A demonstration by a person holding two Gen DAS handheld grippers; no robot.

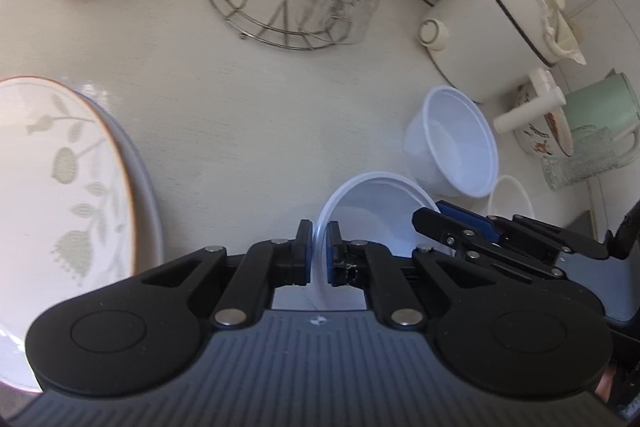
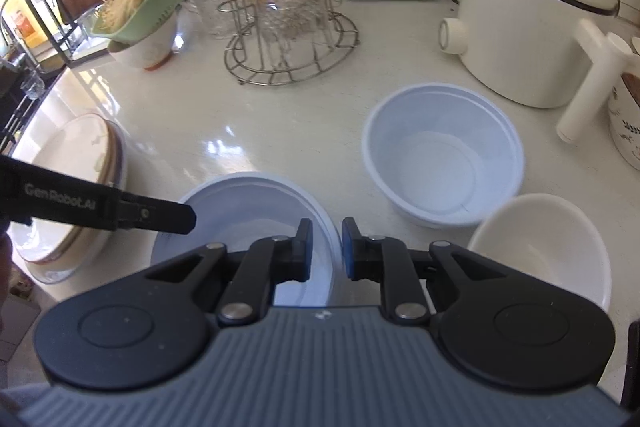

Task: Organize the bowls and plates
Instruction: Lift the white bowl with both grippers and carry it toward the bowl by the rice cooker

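Left gripper (image 1: 319, 253) clamped on the left rim of a white plastic bowl (image 2: 248, 211), near the counter's (image 1: 240, 131) front edge. Right gripper (image 2: 325, 247) straddling that bowl's right rim, jaws slightly apart, not visibly pinching. Second plastic bowl (image 2: 444, 159) just beyond, cream bowl (image 2: 544, 247) beside it. Stacked plates (image 1: 60, 187) far left.

Right gripper (image 2: 324, 247) straddling near bowl (image 2: 248, 199) rim, not clamped.
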